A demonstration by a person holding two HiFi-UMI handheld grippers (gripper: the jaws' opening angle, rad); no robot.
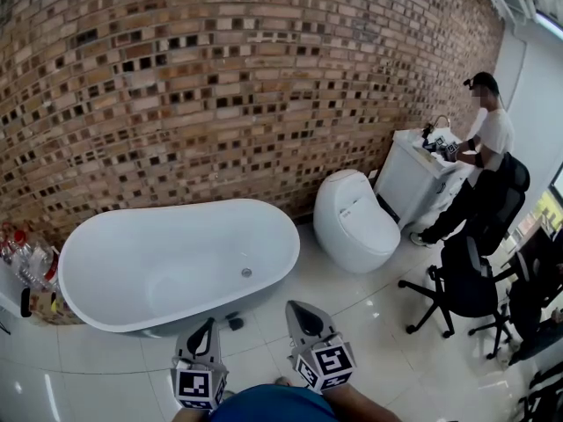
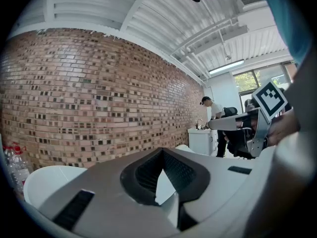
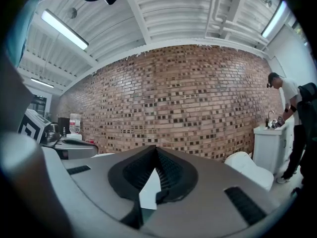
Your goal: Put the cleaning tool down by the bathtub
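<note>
Open tiled floor [image 1: 106, 363] lies in front of the bathtub [image 1: 176, 262]. The brick wall [image 1: 220, 86] closes off its far side, bottles [image 1: 22, 266] crowd its left end, and a toilet [image 1: 356, 222] stands near its right end.

Small dark item [image 1: 234, 323] by bathtub [image 1: 180, 207] is showing too small to ID; bottles [image 1: 22, 258] at left edge are getting cut off; bits [image 1: 437, 141] on cabinet [image 1: 406, 181] top are blurring together
</note>
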